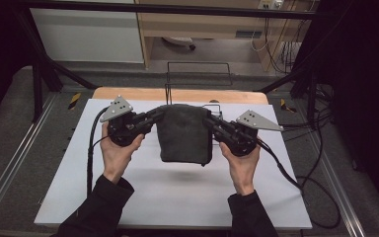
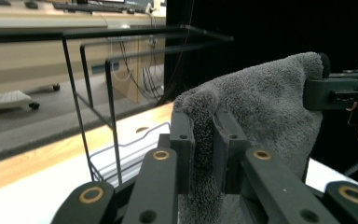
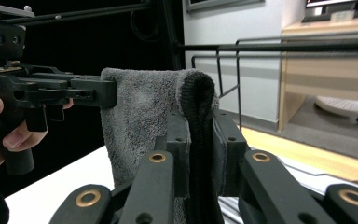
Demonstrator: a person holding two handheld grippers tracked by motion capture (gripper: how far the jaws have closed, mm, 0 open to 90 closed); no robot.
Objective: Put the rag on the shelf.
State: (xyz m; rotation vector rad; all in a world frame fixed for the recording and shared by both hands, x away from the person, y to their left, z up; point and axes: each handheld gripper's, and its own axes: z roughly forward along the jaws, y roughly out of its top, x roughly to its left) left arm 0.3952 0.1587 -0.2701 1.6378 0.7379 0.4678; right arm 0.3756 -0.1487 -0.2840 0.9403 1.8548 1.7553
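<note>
The grey towel (image 1: 185, 133) hangs folded between the two grippers, clear of the white desk (image 1: 177, 192), its shadow on the surface below. The left gripper (image 1: 154, 116) has its fingers (image 2: 182, 149) clamped on the towel's upper left corner; a ridge of pile stands up between them. The right gripper (image 1: 211, 122) has its fingers (image 3: 228, 154) clamped on the upper right corner, where the folded edge bulges above the pads. A black wire rack (image 1: 197, 79) stands beyond the towel at the desk's far edge.
</note>
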